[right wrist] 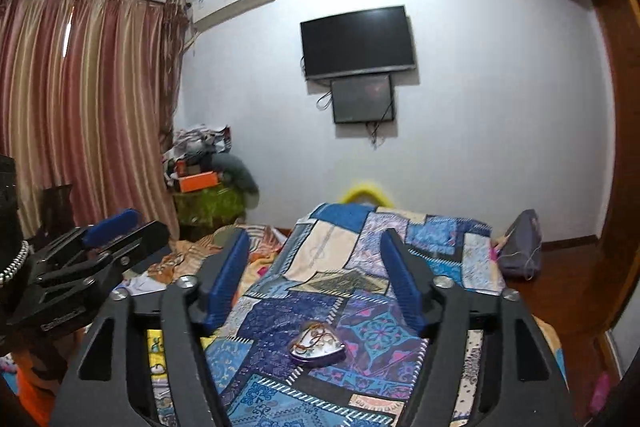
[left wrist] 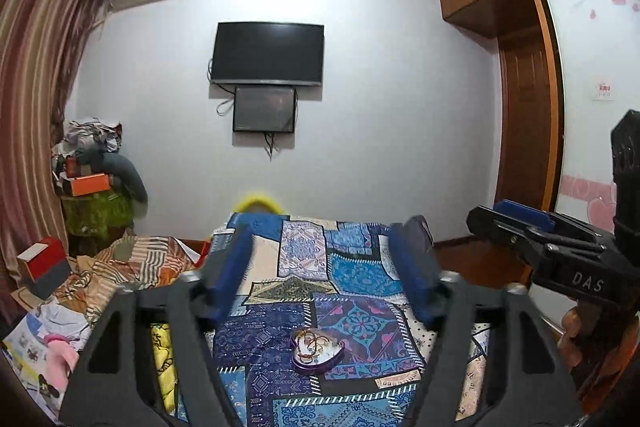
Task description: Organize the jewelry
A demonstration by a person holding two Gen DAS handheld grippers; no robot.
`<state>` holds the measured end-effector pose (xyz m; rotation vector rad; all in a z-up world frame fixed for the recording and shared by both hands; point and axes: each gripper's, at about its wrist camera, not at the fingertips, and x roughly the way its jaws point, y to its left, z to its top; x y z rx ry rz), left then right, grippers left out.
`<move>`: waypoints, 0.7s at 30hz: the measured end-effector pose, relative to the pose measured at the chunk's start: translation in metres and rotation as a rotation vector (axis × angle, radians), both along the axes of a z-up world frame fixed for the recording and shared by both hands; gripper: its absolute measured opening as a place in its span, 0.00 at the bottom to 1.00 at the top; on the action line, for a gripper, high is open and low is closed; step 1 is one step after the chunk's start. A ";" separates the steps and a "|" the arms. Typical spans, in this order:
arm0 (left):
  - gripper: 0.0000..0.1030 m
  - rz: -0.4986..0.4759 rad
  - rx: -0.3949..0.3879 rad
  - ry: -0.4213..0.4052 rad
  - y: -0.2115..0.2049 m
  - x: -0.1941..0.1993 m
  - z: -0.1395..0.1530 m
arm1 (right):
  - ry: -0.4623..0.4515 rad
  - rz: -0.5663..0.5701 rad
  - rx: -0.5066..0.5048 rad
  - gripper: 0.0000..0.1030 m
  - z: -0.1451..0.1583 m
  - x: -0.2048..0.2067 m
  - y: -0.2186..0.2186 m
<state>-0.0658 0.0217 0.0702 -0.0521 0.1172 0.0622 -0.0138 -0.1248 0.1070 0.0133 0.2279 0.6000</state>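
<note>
Both grippers are up off the bed with nothing in them. Left gripper has its blue pads spread wide apart, and the right gripper is just as wide, empty gap between its fingers too. From the left wrist view you can also see the right one off to the side, near the wardrobe.

Sitting below and between the fingers in both views is a little heart-shaped tin, purple sides, lid off. It rests on the patchwork quilt, toward the near end of the bed and roughly mid-width. Inside are some thin bracelets or cords, tangled up, can't tell how many.

Further out: a grey pouch at the quilt's far right corner, rumpled striped bedding along the left edge, a wall TV, curtains.
</note>
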 end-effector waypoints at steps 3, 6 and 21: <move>0.86 0.014 -0.013 -0.007 0.002 -0.004 -0.002 | -0.039 -0.060 -0.017 0.85 0.000 -0.006 0.001; 0.91 0.035 -0.015 -0.007 0.003 -0.009 -0.005 | -0.058 -0.087 -0.022 0.96 0.000 -0.008 0.003; 0.96 0.050 0.013 0.006 -0.006 -0.012 -0.014 | -0.046 -0.103 -0.021 1.00 -0.005 -0.022 -0.010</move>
